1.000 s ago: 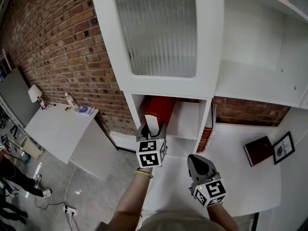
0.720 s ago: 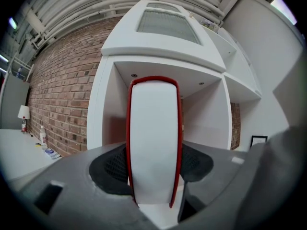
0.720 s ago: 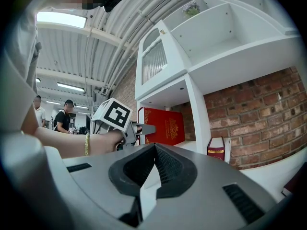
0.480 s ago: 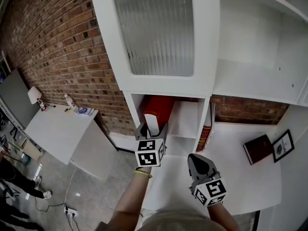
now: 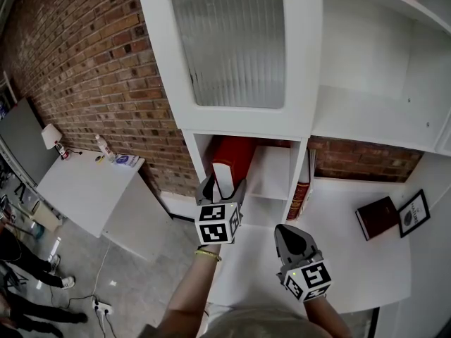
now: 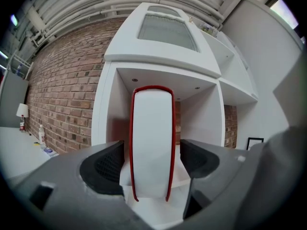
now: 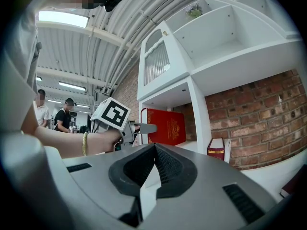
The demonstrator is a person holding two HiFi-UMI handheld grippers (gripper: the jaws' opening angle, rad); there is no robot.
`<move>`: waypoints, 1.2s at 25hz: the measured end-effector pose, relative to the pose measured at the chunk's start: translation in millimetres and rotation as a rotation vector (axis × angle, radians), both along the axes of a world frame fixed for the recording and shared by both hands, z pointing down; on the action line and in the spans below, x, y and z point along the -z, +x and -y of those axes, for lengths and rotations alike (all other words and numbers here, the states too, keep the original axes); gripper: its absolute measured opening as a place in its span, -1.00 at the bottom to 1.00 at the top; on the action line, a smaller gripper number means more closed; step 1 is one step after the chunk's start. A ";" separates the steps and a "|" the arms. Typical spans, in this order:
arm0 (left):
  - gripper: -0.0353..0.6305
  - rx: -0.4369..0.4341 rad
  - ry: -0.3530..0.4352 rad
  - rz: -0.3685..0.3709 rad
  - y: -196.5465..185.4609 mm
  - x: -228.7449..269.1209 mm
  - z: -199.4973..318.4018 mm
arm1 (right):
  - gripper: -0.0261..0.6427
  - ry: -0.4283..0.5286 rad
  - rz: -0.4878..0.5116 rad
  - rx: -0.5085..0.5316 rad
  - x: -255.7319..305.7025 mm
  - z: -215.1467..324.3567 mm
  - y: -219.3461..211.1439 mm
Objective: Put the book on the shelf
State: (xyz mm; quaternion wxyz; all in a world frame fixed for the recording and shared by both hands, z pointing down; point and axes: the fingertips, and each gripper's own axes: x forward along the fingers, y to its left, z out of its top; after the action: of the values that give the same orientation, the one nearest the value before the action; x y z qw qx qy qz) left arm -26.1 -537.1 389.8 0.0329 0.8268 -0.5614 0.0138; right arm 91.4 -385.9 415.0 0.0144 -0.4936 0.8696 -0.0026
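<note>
Between the spread jaws of the left gripper (image 5: 223, 186) stands the thick red hardcover book with white page edges (image 5: 235, 158). It is upright on the floor of the white shelf compartment (image 5: 276, 174), with its page edge facing the gripper. Those jaws have just been opening. The left gripper view shows a narrow gap between each black ribbed pad (image 6: 106, 163) and the red cover beside it, so nothing presses on the book.

To the right of the left gripper and nearer the person, the right gripper (image 5: 286, 231) points level at the shelf unit, its jaws closed together on nothing. Just beyond its tips a slim dark red book (image 5: 302, 193) leans against the white divider. Further to its right, a dark brown book (image 5: 378, 219) lies flat on the white ledge beside a black-framed picture (image 5: 415, 215).
</note>
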 end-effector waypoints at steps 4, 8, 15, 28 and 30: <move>0.18 0.018 0.010 -0.003 -5.5 3.0 -8.1 | -0.90 0.003 -0.002 0.008 1.9 -5.1 -1.9; 0.18 0.030 0.014 -0.010 -10.0 4.3 -16.9 | -0.90 0.003 -0.003 0.019 0.8 -9.4 -3.8; 0.18 0.027 0.002 -0.009 -8.7 1.9 -37.5 | -0.90 0.003 0.002 0.039 0.4 -19.5 -5.8; -0.63 0.096 0.025 -0.044 -19.8 8.2 -100.1 | -0.90 0.010 0.005 0.091 0.2 -45.6 -15.2; -0.73 0.106 0.020 -0.048 -20.4 4.8 -109.3 | -0.90 0.011 0.005 0.098 -0.1 -49.7 -15.6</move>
State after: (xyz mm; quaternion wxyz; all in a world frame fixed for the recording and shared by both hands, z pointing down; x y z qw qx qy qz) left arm -46.6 -427.8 385.0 0.0387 0.7962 -0.6037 -0.0133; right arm 75.7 -336.2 415.1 0.0192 -0.4503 0.8926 0.0002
